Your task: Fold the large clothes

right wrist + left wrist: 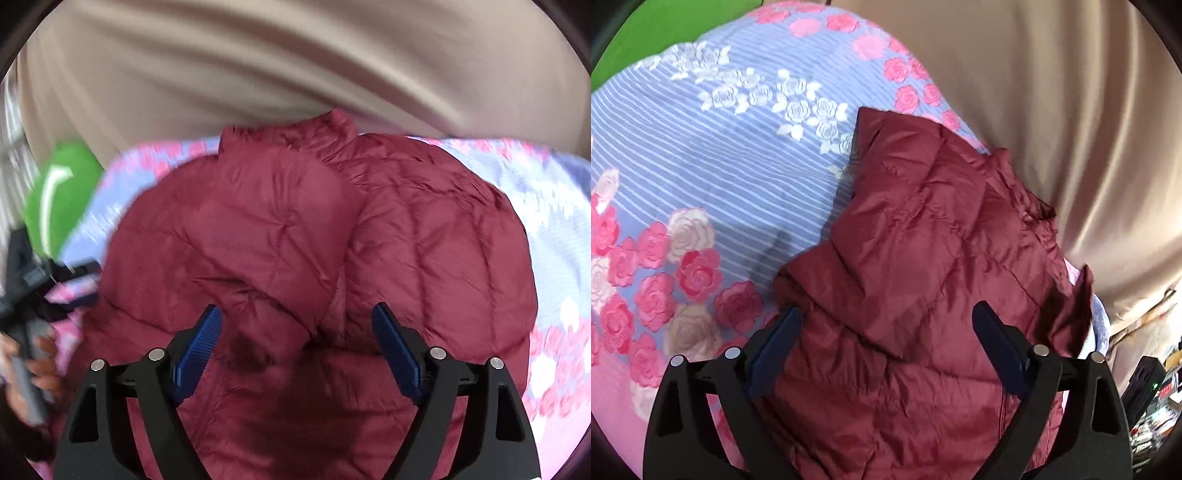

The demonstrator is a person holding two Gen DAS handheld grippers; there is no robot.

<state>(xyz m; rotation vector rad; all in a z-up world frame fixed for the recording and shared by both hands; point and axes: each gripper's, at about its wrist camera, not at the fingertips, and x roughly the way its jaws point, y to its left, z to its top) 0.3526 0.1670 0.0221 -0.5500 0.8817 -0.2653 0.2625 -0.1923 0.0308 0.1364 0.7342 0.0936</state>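
Your left gripper and right gripper both hover with jaws wide apart, gripping nothing, over the maroon puffer jacket lying folded on the rose-patterned bedsheet, no readable label showing.

A bedroom in a home

A bed spread with a blue-striped sheet printed with pink and white roses lies under and left of the tongs; beige curtains hang just beyond it, a green cushion sits off left, and cluttered belongings crowd the far right.
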